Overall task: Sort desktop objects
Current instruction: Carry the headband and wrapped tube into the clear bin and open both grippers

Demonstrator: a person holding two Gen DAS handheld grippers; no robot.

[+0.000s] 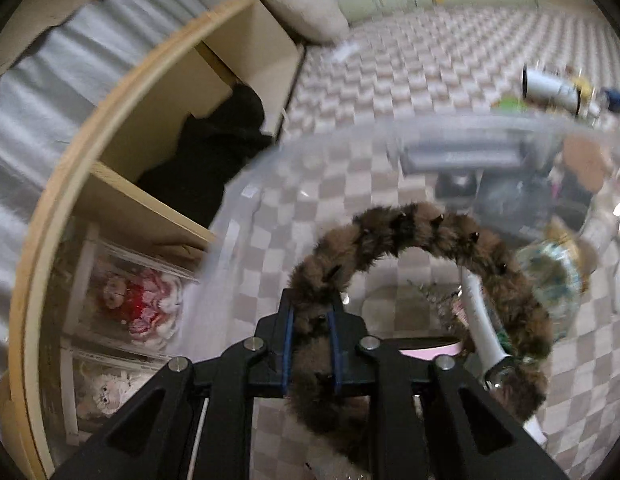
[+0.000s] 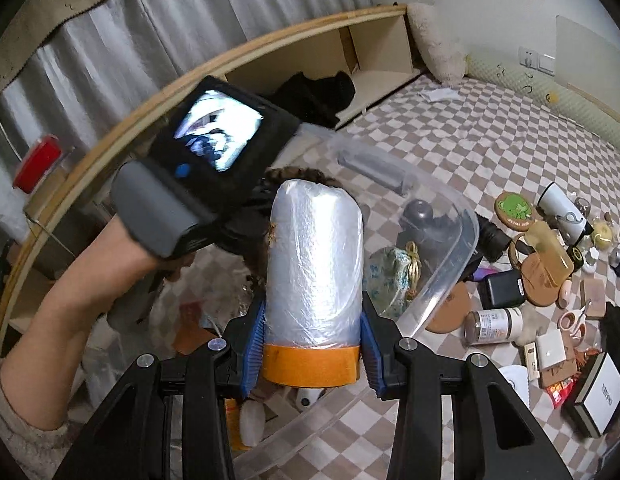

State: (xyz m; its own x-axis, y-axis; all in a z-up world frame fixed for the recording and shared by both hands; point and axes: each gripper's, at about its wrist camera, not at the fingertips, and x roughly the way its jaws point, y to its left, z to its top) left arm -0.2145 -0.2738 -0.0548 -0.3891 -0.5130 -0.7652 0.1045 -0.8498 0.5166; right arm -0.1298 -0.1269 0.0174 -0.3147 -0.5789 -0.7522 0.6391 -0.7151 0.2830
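Left wrist: the left gripper (image 1: 312, 344) holds a furry band (image 1: 422, 236) between narrow jaws. The band arcs ahead and right of them over the clear bin (image 1: 245, 200), so it may snag the rim.

Right wrist: the right gripper (image 2: 312, 354) clamps a film roll (image 2: 314, 272) standing between and ahead of the jaws, above the bin; the slick wrap could slip.

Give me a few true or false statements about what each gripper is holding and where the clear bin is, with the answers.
1. The left gripper grips a furry brown headband. True.
2. The right gripper is empty. False: its jaws clamp a roll of plastic film with an orange tape end.
3. The headband hangs over a clear plastic bin. True.
4. The bin sits on a bare wooden floor. False: it rests on a checkered cover.
5. Small items lie scattered to the right of the bin. True.
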